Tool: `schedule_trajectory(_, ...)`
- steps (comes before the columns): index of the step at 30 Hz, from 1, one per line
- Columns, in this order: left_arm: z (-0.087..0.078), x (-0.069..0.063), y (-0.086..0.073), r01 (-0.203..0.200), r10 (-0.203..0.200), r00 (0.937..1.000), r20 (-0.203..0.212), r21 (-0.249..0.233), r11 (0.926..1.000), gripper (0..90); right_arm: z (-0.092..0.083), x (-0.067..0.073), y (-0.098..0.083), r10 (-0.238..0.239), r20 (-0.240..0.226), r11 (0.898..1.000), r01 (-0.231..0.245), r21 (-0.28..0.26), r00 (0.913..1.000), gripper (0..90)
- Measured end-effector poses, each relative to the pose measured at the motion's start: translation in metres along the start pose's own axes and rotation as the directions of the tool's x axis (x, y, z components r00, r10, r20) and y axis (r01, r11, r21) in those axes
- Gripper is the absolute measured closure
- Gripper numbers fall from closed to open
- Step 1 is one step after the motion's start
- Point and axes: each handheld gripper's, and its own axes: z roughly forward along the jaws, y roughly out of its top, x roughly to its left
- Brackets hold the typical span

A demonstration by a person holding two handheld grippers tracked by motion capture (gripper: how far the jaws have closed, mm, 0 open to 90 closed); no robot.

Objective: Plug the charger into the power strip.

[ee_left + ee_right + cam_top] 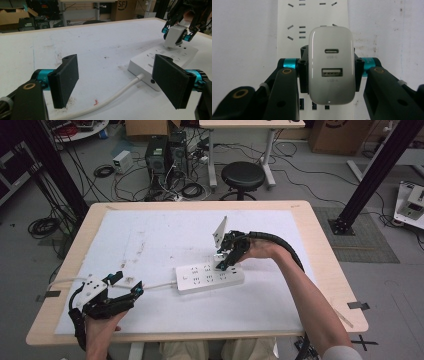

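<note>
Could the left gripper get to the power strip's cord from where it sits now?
Probably yes. The left gripper is open, and the white cord runs across the bare white mat right between its jaws, with nothing lying in between. The right gripper is busy farther along, holding the charger.

Behind the table [320, 270] stands a black round stool [243, 176]; computer towers [165, 154] and many cables [107, 170] lie on the floor.

White charger [331, 67] clamped in my right gripper [331, 75]: "USB-C" under upper port, "USB-A" under lower. Cardboard box [123, 8] at twelve o'clock, left gripper view: "SF".
</note>
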Motion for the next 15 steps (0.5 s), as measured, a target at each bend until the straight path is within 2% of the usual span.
schedule_trajectory(8,0.0005,-0.0010,-0.0006,0.000,0.000,1.0000,0.005,0.002,1.0000,21.4,0.0000,0.0017,-0.0009,-0.010,0.010,1.000,0.010,-0.007,0.9999,63.1)
schedule_trajectory(11,0.0008,-0.0012,-0.0011,0.005,-0.005,1.0000,0.007,0.002,1.0000,21.4,0.0001,0.0024,-0.0055,-0.005,0.017,0.999,0.005,-0.037,0.9998,63.2)
schedule_trajectory(15,0.0015,-0.0021,-0.0013,0.003,-0.003,1.0000,0.006,0.002,1.0000,21.4,0.0002,0.0030,-0.0056,-0.010,0.019,0.999,0.011,-0.039,0.9998,63.2)
